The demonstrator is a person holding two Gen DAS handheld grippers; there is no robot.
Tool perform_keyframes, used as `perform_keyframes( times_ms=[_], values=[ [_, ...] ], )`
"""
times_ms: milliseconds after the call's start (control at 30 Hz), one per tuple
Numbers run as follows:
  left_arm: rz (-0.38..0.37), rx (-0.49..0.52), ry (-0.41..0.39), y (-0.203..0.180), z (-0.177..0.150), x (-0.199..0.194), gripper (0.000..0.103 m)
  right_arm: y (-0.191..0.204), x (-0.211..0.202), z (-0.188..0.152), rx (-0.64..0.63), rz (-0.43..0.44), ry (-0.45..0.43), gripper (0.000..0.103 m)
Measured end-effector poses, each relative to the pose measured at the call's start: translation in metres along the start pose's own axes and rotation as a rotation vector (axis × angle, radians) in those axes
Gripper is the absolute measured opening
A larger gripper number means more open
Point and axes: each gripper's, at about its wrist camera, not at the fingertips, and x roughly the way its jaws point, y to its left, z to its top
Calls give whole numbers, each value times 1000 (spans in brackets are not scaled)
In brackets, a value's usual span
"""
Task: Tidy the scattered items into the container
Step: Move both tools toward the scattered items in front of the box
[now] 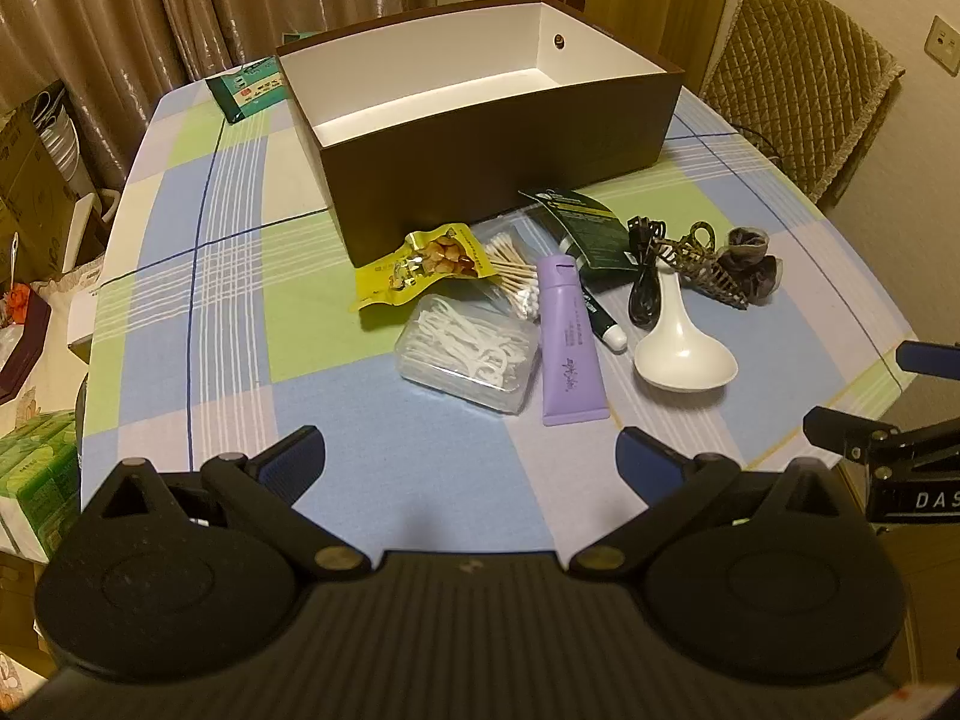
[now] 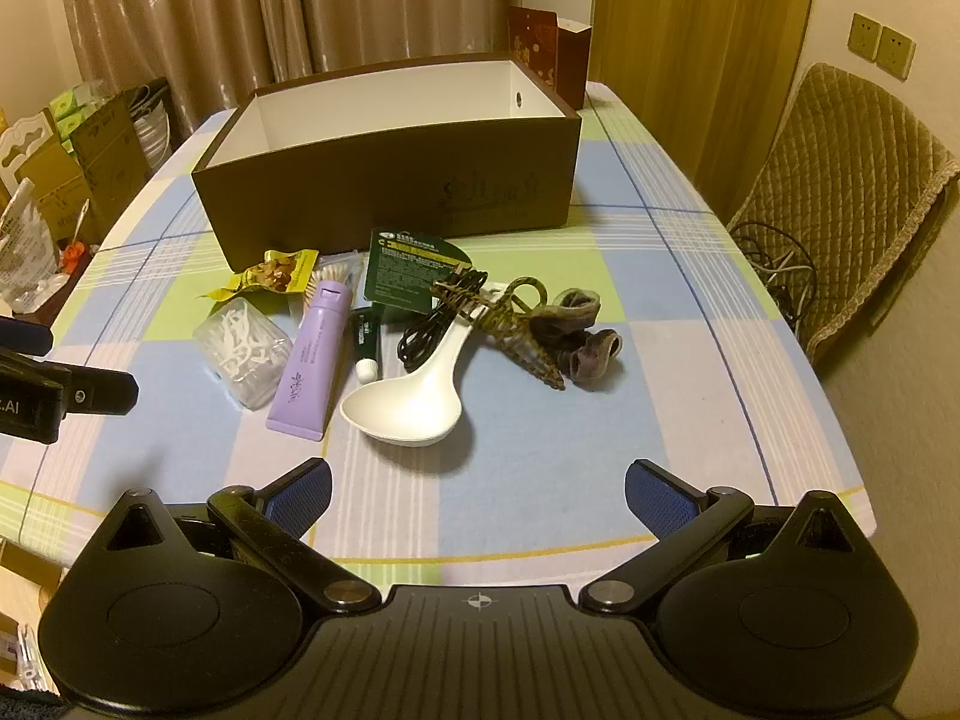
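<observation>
Both grippers hang over the near edge of the checked worktop (image 1: 240,312), left gripper (image 1: 471,462) and right gripper (image 2: 478,495) spread wide with nothing between the pads. The brown box (image 1: 480,180), white inside and bare, sits at the far side. Just in front of it is the clutter: yellow snack packet (image 1: 420,267), cotton swabs (image 1: 510,270), floss pick case (image 1: 468,360), purple tube (image 1: 570,342), white spoon (image 2: 414,396), black cable (image 2: 432,324), hair claw (image 2: 516,330) and scrunchie (image 2: 585,336).
</observation>
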Motion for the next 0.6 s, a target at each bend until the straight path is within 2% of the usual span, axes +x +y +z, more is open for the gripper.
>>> perform_keyframes(
  times_ms=[600],
  values=[
    [11,-12,9,2,3,2,102,-4,3,4,-3,3,8,101]
  ],
)
